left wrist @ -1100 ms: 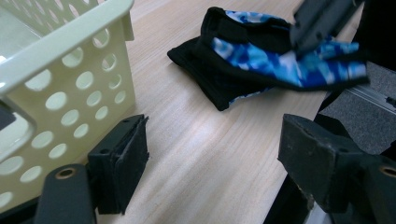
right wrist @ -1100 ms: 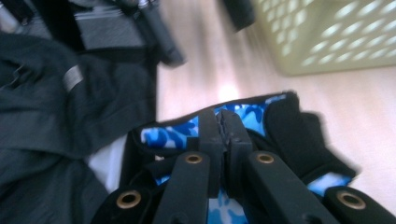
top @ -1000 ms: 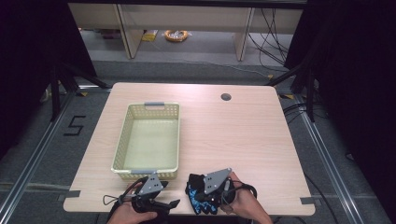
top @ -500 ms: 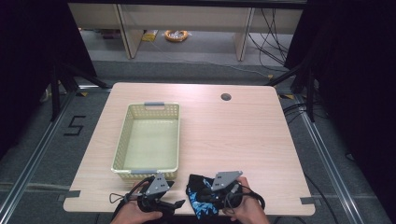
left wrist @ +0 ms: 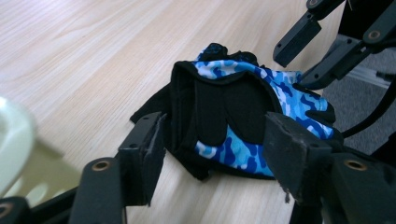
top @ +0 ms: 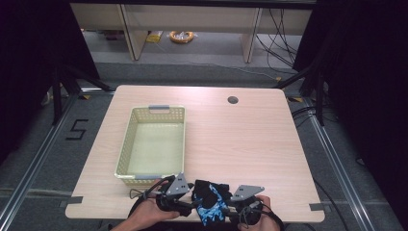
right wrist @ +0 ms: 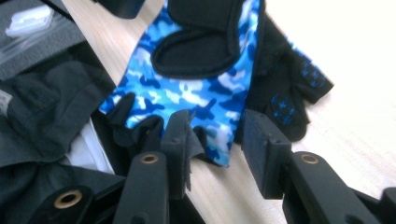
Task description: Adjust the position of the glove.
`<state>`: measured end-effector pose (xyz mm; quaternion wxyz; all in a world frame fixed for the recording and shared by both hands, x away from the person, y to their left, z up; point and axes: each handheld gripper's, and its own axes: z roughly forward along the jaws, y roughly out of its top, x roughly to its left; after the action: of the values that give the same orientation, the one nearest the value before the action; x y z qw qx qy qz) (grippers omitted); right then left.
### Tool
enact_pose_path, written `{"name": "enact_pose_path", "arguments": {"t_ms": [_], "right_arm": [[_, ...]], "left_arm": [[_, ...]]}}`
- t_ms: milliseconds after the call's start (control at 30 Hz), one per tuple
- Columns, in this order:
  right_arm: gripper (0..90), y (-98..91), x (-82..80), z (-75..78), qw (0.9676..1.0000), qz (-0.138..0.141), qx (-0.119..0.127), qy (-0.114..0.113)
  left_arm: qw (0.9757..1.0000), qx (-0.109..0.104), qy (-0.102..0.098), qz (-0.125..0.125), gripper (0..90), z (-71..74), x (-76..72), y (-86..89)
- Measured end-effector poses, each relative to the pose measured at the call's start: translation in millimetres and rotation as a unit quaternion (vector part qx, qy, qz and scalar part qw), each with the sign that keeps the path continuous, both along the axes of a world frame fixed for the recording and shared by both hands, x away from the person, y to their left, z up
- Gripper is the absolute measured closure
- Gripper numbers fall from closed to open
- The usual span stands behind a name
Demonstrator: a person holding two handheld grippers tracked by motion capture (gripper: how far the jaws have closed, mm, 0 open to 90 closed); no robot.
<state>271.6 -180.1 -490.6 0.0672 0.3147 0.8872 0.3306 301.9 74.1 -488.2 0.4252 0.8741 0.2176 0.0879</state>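
A fingerless glove (top: 210, 206) in blue camouflage and black lies at the table's front edge between my two grippers. In the left gripper view, the glove (left wrist: 229, 116) has its black cuff flap folded up. My left gripper (left wrist: 212, 154) (top: 191, 206) straddles its near edge; its jaws have just been closing and its pads stand clear of the cloth. My right gripper (right wrist: 217, 135) (top: 227, 211) has just been opening its jaws. The glove's (right wrist: 196, 93) blue hem lies loose between them.
A pale yellow plastic basket (top: 126, 144) stands empty on the left half of the wooden table (top: 250, 144), just beyond my left hand. A round cable hole (top: 233, 100) sits near the far edge. The right gripper's jaws (left wrist: 299, 37) show at the top right of the left gripper view.
Both hands have shifted right along the front edge. The right gripper's jaws have come apart off the glove, and the left gripper's jaws have narrowed around its other side.
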Motion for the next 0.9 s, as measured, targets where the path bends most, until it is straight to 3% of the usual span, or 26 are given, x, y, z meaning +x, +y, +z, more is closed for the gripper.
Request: {"name": "enact_pose_path", "arguments": {"t_ms": [33,67,100,167,267,333,367,400,433,467,633,667,733,767,833,867,900], "right_arm": [[62.8,0.7,0.1,-1.8,1.0000,-0.001,-0.002,0.002],[63.0,1.3,0.1,-2.6,0.9999,-0.003,-0.007,0.007],[62.7,2.7,-2.1,-3.0,0.9995,-0.016,-0.015,0.023],[63.1,3.0,-0.3,-6.4,0.9994,-0.013,-0.026,0.021],[73.6,3.0,-0.7,-8.5,0.9997,-0.005,-0.021,0.015],[82.6,2.0,-0.5,-7.9,0.9995,0.001,-0.029,0.012],[86.0,1.5,0.0,-8.6,0.9997,0.003,-0.024,0.011],[87.8,0.5,-0.1,-7.5,0.9996,0.001,-0.026,0.013],[88.6,-0.6,1.3,-7.9,0.9996,0.015,-0.026,0.000],[89.1,-0.5,-0.4,-6.4,0.9998,0.006,-0.019,0.006],[89.4,-1.9,-1.7,2.3,0.9997,0.013,-0.020,-0.003],[89.4,-1.8,-3.0,3.0,0.9999,0.005,-0.011,-0.003],[89.5,-4.9,-2.3,7.6,0.9999,0.007,0.004,-0.011],[89.5,-7.1,-2.5,12.3,0.9999,0.004,0.009,-0.006],[89.5,-9.5,-3.0,19.1,0.9998,0.000,0.014,-0.017],[89.5,-11.9,-1.4,22.8,0.9996,0.005,0.009,-0.028],[89.5,-13.2,-0.7,27.0,0.9996,0.001,0.004,-0.026]], "left_arm": [[1.0000,0.003,0.004,-0.006,40.9,-1.7,1.3,-2.7],[0.9997,0.020,0.000,-0.013,41.6,-2.4,2.9,-3.3],[0.9997,0.021,0.000,-0.013,42.9,-4.2,3.6,-5.9],[0.9988,0.043,0.002,-0.024,44.9,-7.3,5.0,-8.4],[0.9977,0.058,-0.008,-0.035,52.9,-11.4,5.6,-9.9],[0.9975,0.061,-0.020,-0.030,61.9,-10.9,6.7,-8.5],[0.9979,0.055,-0.016,-0.028,65.1,-10.6,6.2,-8.2],[0.9974,0.062,-0.023,-0.029,67.7,-9.8,6.9,-7.1],[0.9971,0.066,-0.025,-0.031,70.4,-9.7,6.3,-6.8],[0.9967,0.069,-0.027,-0.033,72.3,-10.3,5.6,-7.1],[0.9974,0.057,-0.030,-0.031,80.5,-3.0,0.2,-6.1],[0.9978,0.052,-0.026,-0.032,81.4,-0.3,-1.2,-5.2],[0.9986,0.039,-0.018,-0.030,82.0,4.9,-3.2,-1.4],[0.9995,0.020,-0.010,-0.023,82.2,6.5,-6.1,-0.7],[0.9995,0.011,-0.006,-0.028,82.3,11.1,-8.9,2.9],[0.9997,-0.002,-0.003,-0.026,82.3,11.7,-11.6,3.3],[0.9997,-0.009,0.002,-0.024,82.3,12.8,-13.6,3.6]]}}
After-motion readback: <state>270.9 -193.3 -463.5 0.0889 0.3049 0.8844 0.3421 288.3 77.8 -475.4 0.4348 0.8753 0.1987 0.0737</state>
